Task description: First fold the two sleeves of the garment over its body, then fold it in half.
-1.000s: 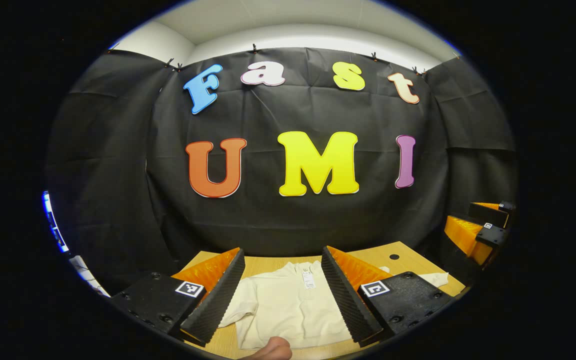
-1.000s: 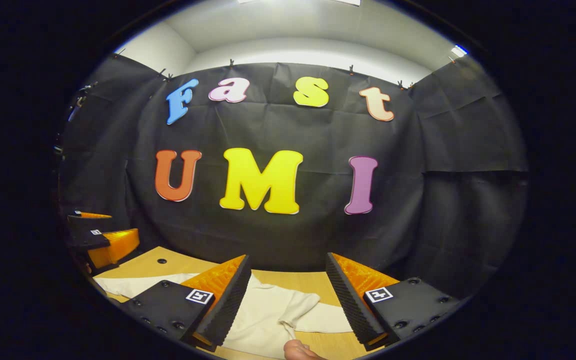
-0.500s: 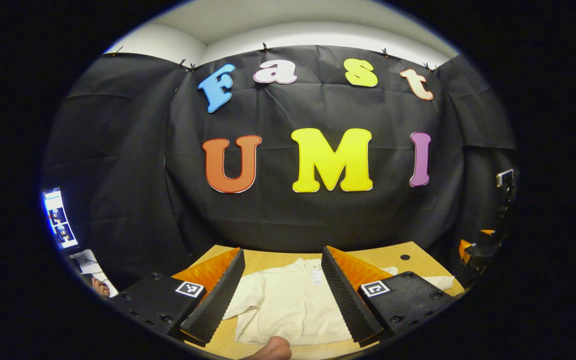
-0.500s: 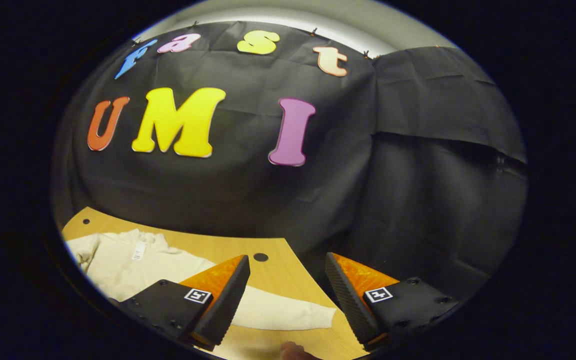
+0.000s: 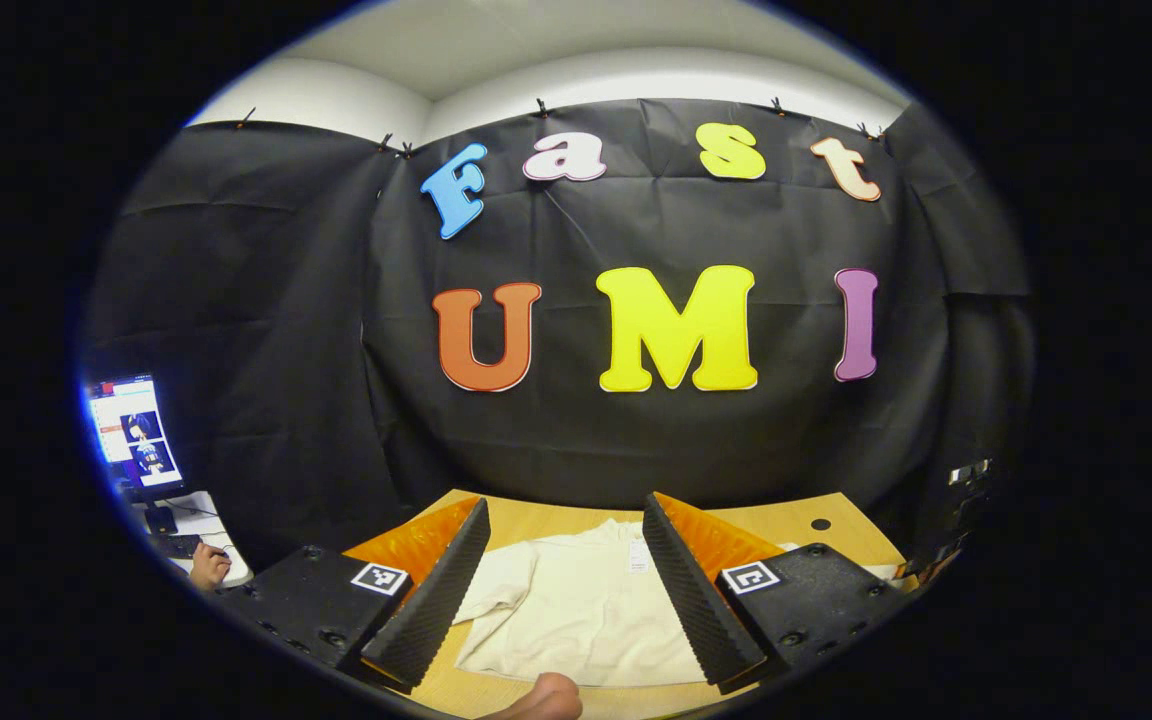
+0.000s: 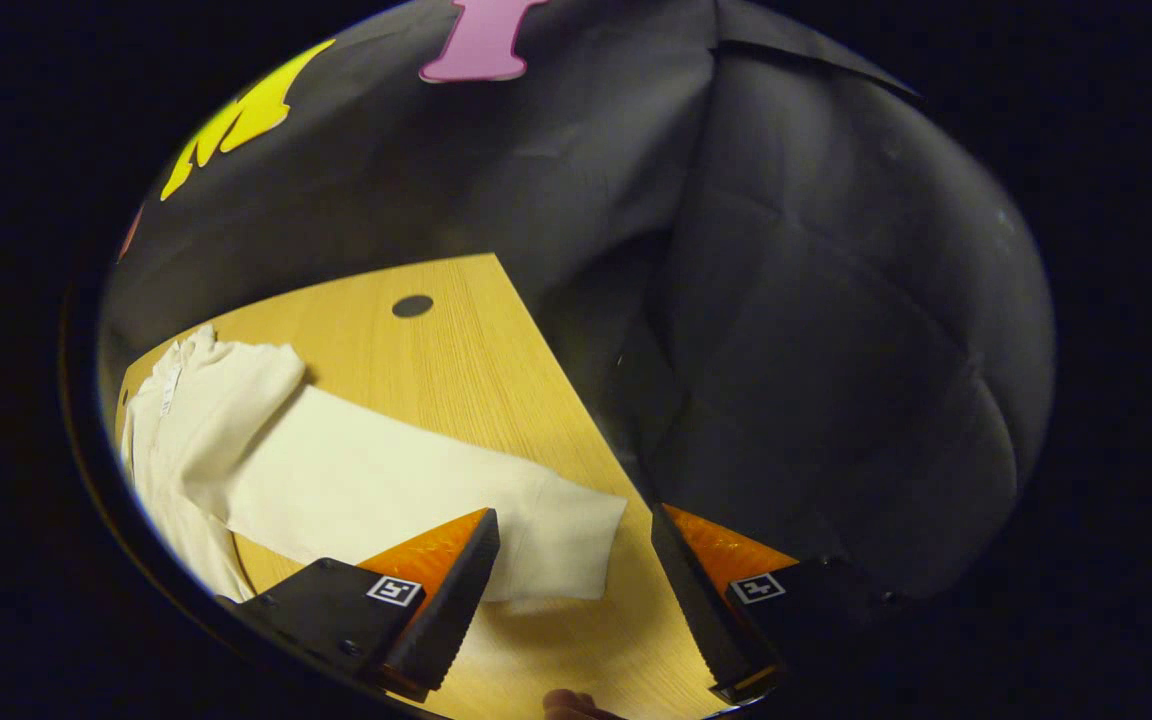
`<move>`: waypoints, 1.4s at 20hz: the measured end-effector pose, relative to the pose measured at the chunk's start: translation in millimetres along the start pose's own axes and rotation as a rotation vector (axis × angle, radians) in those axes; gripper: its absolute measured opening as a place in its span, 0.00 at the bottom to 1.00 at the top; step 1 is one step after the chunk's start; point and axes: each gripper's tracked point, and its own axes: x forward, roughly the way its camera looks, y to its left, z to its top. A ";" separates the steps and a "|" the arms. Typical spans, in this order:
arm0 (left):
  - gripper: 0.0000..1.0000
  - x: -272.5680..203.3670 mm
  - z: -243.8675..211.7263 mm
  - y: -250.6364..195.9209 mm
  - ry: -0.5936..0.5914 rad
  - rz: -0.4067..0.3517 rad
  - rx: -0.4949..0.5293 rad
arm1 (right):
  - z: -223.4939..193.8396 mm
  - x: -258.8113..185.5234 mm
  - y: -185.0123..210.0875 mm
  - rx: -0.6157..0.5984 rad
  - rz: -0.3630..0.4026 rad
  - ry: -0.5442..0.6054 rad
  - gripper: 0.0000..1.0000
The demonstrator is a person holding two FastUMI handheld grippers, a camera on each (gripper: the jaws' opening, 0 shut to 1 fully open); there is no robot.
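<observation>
Left gripper view: cream garment (image 5: 586,620) lying flat on wooden table (image 5: 556,522), collar toward the wall, one sleeve (image 5: 498,590) bent over beside the body. Left gripper (image 5: 566,590) fingers spread wide, holding nothing, above it.
Right gripper view: right gripper (image 6: 576,590) fingers apart, empty, over the outstretched sleeve's cuff (image 6: 576,545).

I log a matt cream knit garment (image 6: 356,480) on a smooth wood-grain table (image 6: 456,370), before matt black cloth.
</observation>
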 end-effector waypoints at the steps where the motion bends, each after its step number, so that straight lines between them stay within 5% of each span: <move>1: 0.98 0.1 2.2 -1.5 -0.008 -0.003 0.004 | -3.5 6.7 1.3 0.023 0.005 0.043 0.95; 11: 0.98 15.3 -23.3 24.4 0.066 0.001 -0.026 | -17.9 23.6 -5.8 0.110 0.048 0.379 0.95; 19: 0.98 23.1 -50.7 49.6 0.133 0.013 -0.045 | -17.3 29.1 -3.0 0.102 0.041 0.515 0.93; 22: 0.98 26.3 -59.0 59.8 0.157 0.030 -0.031 | -14.3 31.3 -1.2 0.119 0.036 0.522 0.77; 25: 0.98 31.0 -64.7 68.5 0.171 0.041 -0.018 | -14.2 26.2 -0.9 0.117 0.054 0.522 0.35; 26: 0.98 31.3 -65.9 69.5 0.176 0.040 -0.018 | -15.1 24.6 2.4 0.118 0.060 0.528 0.33; 27: 0.98 30.4 -66.7 70.2 0.178 0.035 -0.018 | -16.8 24.0 2.1 0.115 0.051 0.531 0.13; 28: 0.98 31.2 -66.5 68.6 0.179 0.026 -0.017 | -17.5 22.0 2.1 0.106 0.045 0.537 0.13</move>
